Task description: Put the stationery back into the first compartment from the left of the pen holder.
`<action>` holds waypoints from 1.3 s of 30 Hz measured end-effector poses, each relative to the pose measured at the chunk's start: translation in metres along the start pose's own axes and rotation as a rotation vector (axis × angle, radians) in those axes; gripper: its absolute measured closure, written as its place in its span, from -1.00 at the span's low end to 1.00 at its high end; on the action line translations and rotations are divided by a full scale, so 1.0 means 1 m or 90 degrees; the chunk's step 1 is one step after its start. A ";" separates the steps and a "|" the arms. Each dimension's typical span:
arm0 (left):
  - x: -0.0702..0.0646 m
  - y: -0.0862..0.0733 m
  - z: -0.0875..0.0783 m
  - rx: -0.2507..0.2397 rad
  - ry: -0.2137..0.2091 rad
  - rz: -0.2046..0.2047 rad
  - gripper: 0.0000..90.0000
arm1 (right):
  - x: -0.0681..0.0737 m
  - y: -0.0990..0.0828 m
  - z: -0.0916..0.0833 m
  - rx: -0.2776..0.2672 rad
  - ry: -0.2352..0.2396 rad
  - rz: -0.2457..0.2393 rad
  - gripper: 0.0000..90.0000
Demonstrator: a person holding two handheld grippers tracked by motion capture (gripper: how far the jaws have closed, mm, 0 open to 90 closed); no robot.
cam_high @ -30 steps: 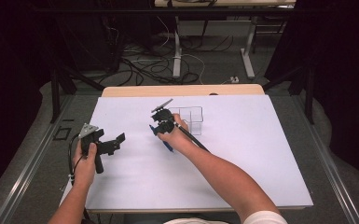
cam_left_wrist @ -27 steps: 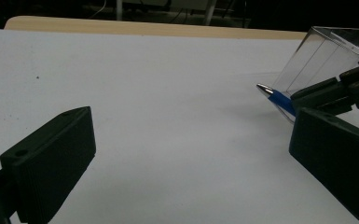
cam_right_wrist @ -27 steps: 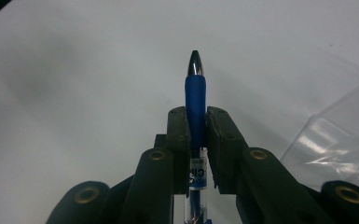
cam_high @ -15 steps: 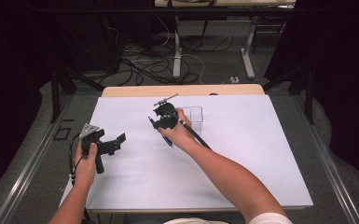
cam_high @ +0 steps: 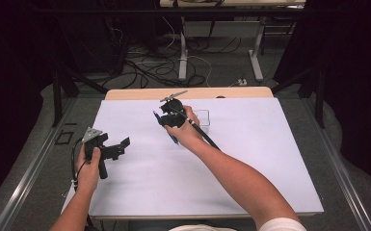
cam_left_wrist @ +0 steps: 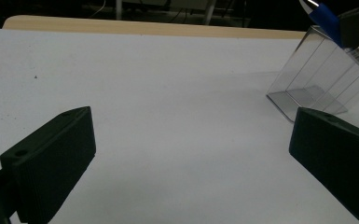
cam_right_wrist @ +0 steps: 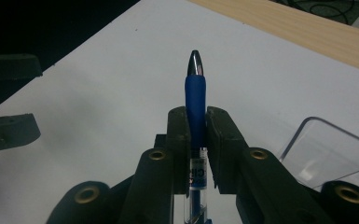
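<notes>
one tool (cam_right_wrist: 196,122) grips pen (cam_right_wrist: 195,88) beside box (cam_right_wrist: 328,149).

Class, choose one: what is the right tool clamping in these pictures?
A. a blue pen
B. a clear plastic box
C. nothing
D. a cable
A: in the right gripper view the right tool has both jaws pressed against a blue pen, its silver tip pointing away.

I see a blue pen (cam_right_wrist: 195,105) with a silver tip and a clear lower barrel, pinched between the jaws of my right gripper (cam_right_wrist: 196,122), tip pointing away from it. Just beside it on the white table sheet (cam_high: 250,159) stands a clear plastic box (cam_left_wrist: 314,77), open-topped and upright.
</notes>
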State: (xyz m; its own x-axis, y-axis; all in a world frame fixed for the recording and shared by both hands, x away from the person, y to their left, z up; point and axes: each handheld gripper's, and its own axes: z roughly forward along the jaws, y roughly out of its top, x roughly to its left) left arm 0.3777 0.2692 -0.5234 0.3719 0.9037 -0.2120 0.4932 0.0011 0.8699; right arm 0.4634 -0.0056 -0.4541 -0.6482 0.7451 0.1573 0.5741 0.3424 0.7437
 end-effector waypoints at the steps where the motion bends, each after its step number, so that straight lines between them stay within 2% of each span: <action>1: 0.000 0.000 0.000 0.000 0.000 0.000 -1.00 | -0.001 0.001 -0.001 -0.007 0.000 0.001 0.78; 10: 0.000 0.000 0.000 -0.002 0.000 0.000 -1.00 | -0.007 0.015 -0.009 -0.026 -0.016 0.003 0.78; 11: 0.000 0.000 0.000 -0.002 0.000 0.000 -1.00 | -0.008 0.016 -0.011 -0.016 -0.019 -0.001 0.78; 12: 0.000 0.000 0.000 -0.001 0.000 0.000 -1.00 | -0.008 0.017 -0.010 -0.035 -0.019 0.004 0.78; 17: 0.000 0.000 0.000 -0.001 0.001 0.002 -1.00 | -0.013 0.021 -0.011 -0.047 -0.033 0.000 0.78; 23: 0.000 0.001 0.000 -0.002 0.000 0.003 -1.00 | -0.019 0.023 -0.011 -0.069 -0.049 -0.001 0.78; 39: 0.000 0.001 0.000 -0.004 -0.001 0.000 -1.00 | -0.033 0.025 -0.007 -0.089 -0.084 0.014 0.78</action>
State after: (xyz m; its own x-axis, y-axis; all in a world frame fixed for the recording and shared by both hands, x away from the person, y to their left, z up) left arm 0.3779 0.2695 -0.5224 0.3733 0.9030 -0.2125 0.4881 0.0036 0.8728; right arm 0.4953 -0.0259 -0.4359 -0.5600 0.8230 0.0948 0.5059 0.2491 0.8258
